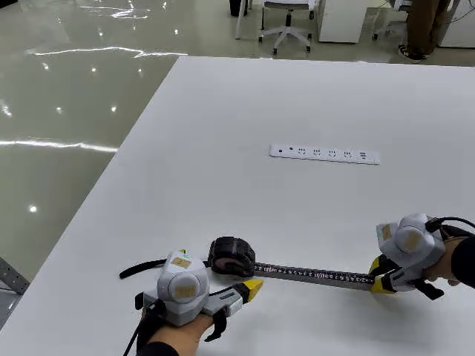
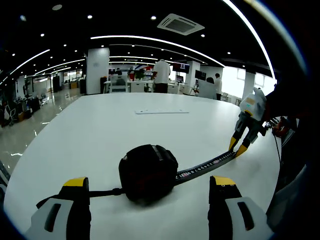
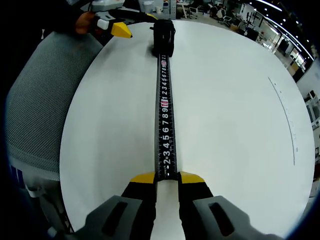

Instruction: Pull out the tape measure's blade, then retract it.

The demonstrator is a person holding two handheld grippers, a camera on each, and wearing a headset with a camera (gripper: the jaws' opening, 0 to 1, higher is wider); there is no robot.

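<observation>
The black tape measure case (image 1: 231,256) lies on the white table (image 1: 297,200) near its front edge. Its blade (image 1: 315,276) runs out to the right, flat on the table. My right gripper (image 1: 377,280) is shut on the blade's end; in the right gripper view the blade (image 3: 165,115) leads from the right gripper (image 3: 167,177) away to the case (image 3: 163,37). My left gripper (image 1: 219,271) stands open around the case (image 2: 148,172), the left gripper (image 2: 150,182) jaws wide on either side and apart from it. A black strap (image 1: 141,268) trails left from the case.
A white power strip (image 1: 324,153) lies in the middle of the table, well beyond the blade. The table's left edge (image 1: 111,178) drops to a shiny floor. A grey mesh chair back (image 3: 45,100) stands beside the table's front edge. Office chairs (image 1: 287,22) stand past the far end.
</observation>
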